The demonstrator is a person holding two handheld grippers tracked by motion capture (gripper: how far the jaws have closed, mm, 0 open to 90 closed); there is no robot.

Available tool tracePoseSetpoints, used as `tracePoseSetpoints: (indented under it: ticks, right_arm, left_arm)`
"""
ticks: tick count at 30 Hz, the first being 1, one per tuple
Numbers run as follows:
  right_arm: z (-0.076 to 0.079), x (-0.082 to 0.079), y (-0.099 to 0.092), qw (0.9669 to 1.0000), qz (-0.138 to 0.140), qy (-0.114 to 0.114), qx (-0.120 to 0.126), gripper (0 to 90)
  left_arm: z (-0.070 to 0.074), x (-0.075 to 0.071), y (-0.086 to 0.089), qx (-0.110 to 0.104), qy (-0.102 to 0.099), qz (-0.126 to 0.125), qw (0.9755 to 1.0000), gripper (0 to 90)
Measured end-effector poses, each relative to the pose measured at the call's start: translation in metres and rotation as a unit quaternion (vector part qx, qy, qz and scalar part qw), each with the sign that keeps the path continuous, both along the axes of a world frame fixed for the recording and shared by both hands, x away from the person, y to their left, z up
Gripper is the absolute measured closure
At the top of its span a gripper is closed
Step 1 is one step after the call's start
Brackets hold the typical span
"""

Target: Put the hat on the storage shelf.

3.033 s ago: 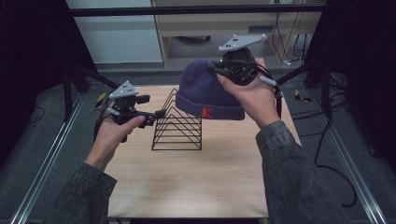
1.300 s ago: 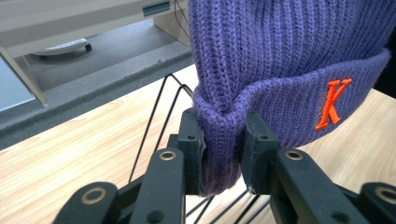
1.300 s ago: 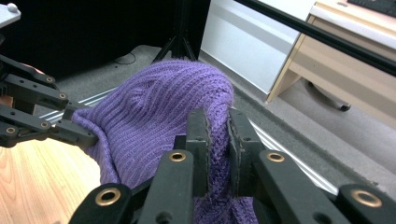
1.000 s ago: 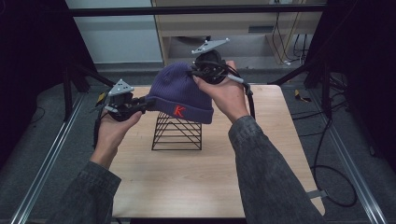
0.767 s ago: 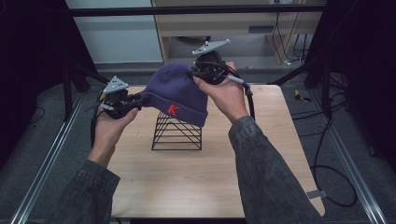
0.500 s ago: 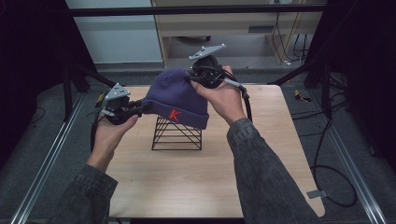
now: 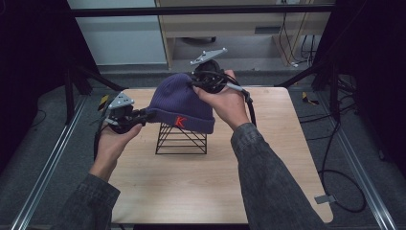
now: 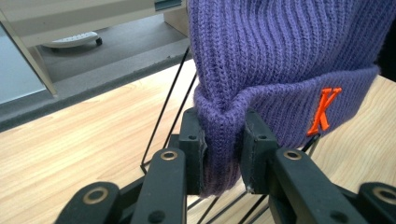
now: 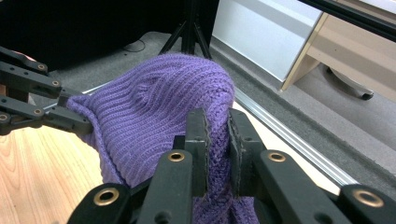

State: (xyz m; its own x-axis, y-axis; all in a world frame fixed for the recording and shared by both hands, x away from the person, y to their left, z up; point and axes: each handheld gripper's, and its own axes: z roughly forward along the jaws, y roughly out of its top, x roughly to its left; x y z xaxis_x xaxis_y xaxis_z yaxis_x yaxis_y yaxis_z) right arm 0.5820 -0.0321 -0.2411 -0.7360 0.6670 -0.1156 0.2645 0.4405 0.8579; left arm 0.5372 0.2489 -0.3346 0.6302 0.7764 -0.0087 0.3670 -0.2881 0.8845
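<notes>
1. The beanie is purple rib-knit cloth, soft and matt, with an orange letter K stitched on its folded cuff.
2. Under the beanie, the rack is thin black wire, smooth and dull.
3. The table beneath the rack is pale wood with visible grain and a low sheen.
4. The left gripper has matt black plastic-looking jaws with brass-coloured rivets; the right gripper, at the beanie's crown, looks the same.
5. Grey metal-looking plates top both grippers.
6. The sleeves are grey denim-like cloth.
</notes>
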Motion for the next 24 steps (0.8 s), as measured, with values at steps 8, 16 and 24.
tracePoseSetpoints:
  ticks: [8, 16, 24]
  right_arm:
    - [-0.009, 0.001, 0.004, 0.9999, 0.004, 0.007, -0.009, 80.0]
    - [-0.015, -0.004, 0.008, 0.9997, 0.018, 0.012, -0.012, 79.7]
    - [-0.018, -0.006, 0.014, 0.9992, 0.028, 0.016, -0.024, 79.5]
  left_arm:
    - [-0.013, 0.001, 0.000, 0.005, 0.009, 0.003, 0.9999, 72.5]
    - [-0.023, -0.002, 0.006, 0.003, 0.016, 0.006, 0.9998, 72.6]
    - [-0.032, -0.002, 0.008, 0.010, 0.021, 0.008, 0.9997, 72.5]
